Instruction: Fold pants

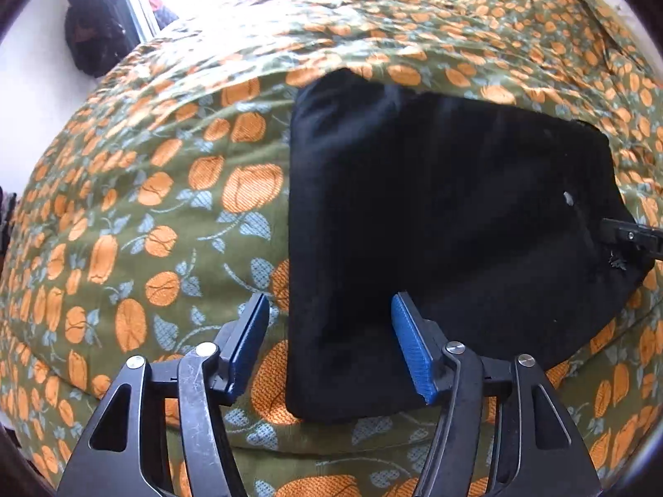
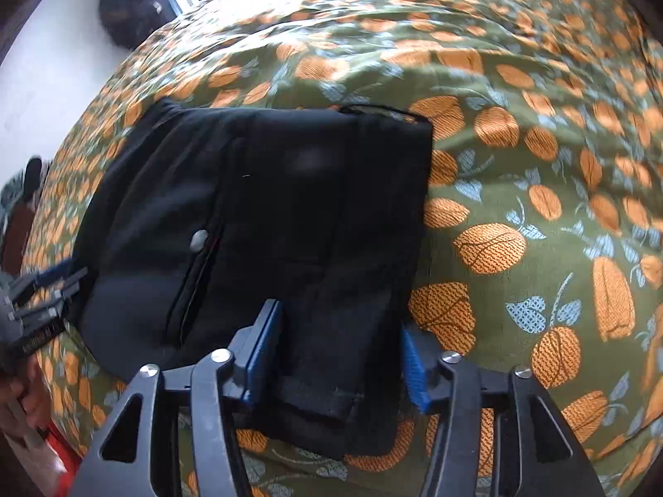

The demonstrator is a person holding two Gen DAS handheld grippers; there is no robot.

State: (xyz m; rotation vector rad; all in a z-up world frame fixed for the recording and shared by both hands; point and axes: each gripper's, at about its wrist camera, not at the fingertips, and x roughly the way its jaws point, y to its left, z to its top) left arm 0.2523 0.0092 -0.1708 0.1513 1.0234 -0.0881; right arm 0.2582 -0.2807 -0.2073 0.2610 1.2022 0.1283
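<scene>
1. Left wrist view: the left gripper [image 1: 329,337] sits at 6 o'clock with its blue-padded jaws spread apart, straddling the near left edge of the black pants [image 1: 447,240].
2. One blue pad lies over the bedspread [image 1: 136,215], the other over the dark cloth; neither is seen pinching it.
3. The pants lie folded into a thick, roughly rectangular stack on the green bedspread with its orange flower print, filling the frame from centre toward 3 o'clock.
4. A small pale button [image 1: 567,198] shows on the top layer near 3 o'clock.
5. The right gripper [image 1: 630,237] pokes in at 3 o'clock, at the far side of the stack; this view cannot tell how its jaws stand.
6. Right wrist view: the right gripper [image 2: 339,352] at 6 o'clock has its jaws apart, with a folded leg end of the pants [image 2: 265,223] lying between the pads.
7. The left gripper [image 2: 49,290] appears at 9 o'clock by the stack's edge.
8. A dark garment [image 2: 128,4] hangs by the bright window at 11 o'clock.
</scene>
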